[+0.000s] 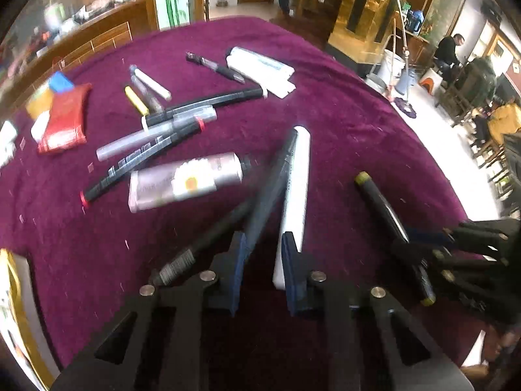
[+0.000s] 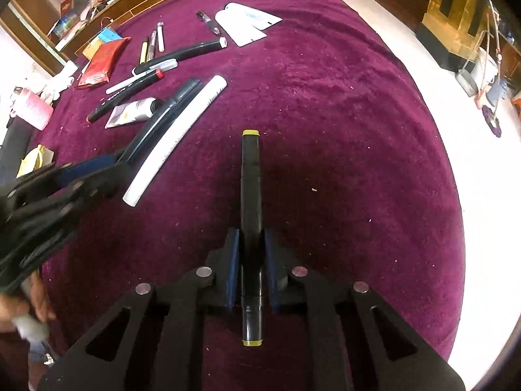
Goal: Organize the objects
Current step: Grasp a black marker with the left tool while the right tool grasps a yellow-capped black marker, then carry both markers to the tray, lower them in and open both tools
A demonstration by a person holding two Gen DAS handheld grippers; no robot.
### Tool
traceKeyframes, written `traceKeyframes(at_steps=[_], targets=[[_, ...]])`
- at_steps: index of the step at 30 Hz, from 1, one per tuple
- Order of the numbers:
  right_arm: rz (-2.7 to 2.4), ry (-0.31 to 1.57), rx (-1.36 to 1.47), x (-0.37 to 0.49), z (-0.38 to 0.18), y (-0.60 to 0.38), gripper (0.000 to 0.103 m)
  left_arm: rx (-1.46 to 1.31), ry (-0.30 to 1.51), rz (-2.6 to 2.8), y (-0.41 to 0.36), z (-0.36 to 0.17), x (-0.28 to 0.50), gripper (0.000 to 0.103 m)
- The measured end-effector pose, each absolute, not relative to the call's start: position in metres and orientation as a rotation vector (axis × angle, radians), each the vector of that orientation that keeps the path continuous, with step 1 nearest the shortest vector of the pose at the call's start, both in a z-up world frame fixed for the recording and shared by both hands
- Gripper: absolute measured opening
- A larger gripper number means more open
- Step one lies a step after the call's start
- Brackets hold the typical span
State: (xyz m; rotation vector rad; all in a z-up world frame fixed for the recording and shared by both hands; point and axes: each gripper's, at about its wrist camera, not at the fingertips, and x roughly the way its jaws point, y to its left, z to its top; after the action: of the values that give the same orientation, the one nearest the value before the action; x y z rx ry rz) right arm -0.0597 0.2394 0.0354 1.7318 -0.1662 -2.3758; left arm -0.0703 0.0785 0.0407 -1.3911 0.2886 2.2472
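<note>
Clamping the yellow-capped marker (image 2: 250, 221), right gripper (image 2: 250, 244) shows clearly—left gripper (image 1: 263, 244) narrow, unclear.

Maroon tablecloth (image 2: 325, 114), yellow-capped black marker (image 2: 250, 195), red packet (image 1: 65, 120)

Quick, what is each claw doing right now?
Left gripper: closed on a dark pen.
Right gripper: closed on a black marker with yellow ends.
</note>
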Motion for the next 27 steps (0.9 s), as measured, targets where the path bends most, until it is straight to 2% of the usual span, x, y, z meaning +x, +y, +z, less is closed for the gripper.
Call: traceKeyframes(at_steps=[8,16,21,23,27], targets=[[-2.372,-0.175,1.703,-0.062,0.033,0.237,0.013,-1.426,0.301,2.220,0.078,0.035,-0.052,0.011],[-2.368,-0.171,1.685,-0.063,0.032,0.239,0.013,-1.458,0.246,2.194,0.070,0.033,-0.043,0.011],[-2.356,-0.200,1.690,-0.063,0.032,0.241,0.013,-1.464,0.275,2.196,0.084,0.028,-0.052,0.012],[-2.353,-0.208,1.687,-0.063,0.032,0.242,0.013,-1.445,0.297,2.198,0.091,0.026,-0.055,0.015],[-2.357,-0.216,1.684,-0.063,0.033,0.243,0.013,-1.437,0.328,2.217,0.104,0.025,-0.060,0.028]])
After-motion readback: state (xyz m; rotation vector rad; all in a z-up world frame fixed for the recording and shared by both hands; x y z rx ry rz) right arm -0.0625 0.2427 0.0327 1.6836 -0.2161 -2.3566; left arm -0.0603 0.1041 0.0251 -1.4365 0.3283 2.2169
